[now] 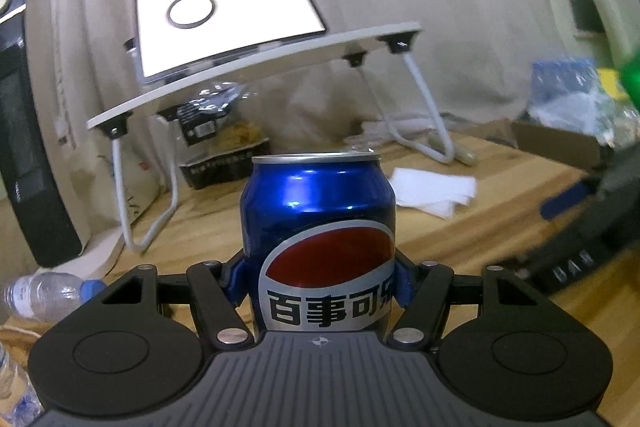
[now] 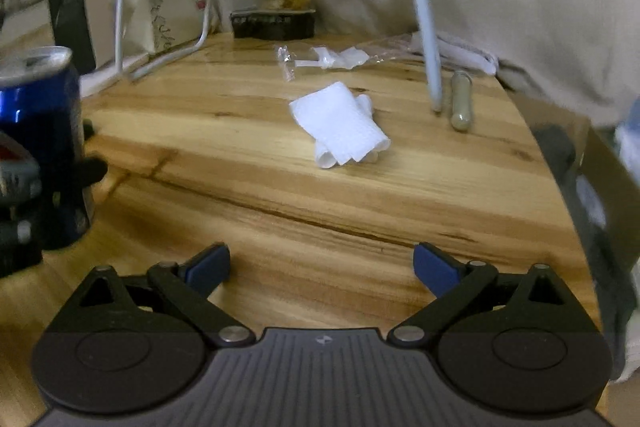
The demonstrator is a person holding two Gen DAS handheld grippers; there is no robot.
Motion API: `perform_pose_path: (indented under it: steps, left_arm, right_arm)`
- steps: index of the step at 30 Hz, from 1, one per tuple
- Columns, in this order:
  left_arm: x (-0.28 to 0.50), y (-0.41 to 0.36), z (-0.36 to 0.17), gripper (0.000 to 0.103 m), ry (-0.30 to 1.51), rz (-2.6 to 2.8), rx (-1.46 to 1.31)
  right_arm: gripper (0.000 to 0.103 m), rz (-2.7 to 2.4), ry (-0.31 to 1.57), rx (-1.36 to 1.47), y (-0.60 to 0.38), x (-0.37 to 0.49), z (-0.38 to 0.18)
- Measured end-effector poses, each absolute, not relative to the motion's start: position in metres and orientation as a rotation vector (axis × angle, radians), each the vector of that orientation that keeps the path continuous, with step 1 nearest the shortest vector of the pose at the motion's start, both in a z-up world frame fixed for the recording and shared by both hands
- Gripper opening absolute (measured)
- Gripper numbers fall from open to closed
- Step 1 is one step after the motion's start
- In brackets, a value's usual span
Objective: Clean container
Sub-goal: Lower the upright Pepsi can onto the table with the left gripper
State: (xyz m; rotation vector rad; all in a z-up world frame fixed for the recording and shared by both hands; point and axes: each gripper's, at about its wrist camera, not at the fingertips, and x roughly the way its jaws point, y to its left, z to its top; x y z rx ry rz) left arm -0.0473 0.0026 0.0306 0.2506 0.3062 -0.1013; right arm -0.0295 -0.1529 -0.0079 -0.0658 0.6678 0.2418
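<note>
The left claw is clamped on the blue Pepsi can, upright over the wooden surface: thin, slick aluminium, probably light and easily dented, so hold it low. The right claw gapes apart, empty. Beyond lies the soft, crumpled white tissue.
</note>
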Motion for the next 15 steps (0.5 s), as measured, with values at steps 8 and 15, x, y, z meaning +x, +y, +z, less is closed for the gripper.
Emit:
perform_pose_path:
  steps: [8,15]
  left_arm:
    - [0.037,-0.01,0.054,0.067,0.356,-0.028,0.142]
    - [0.094,-0.013,0.036,0.067,0.419,0.049,0.032]
  right_arm:
    - [0.103,0.252,0.665,-0.056,-0.156,-0.025,-0.009]
    - [0.103,0.267,0.658,-0.013,-0.162,-0.023,-0.008]
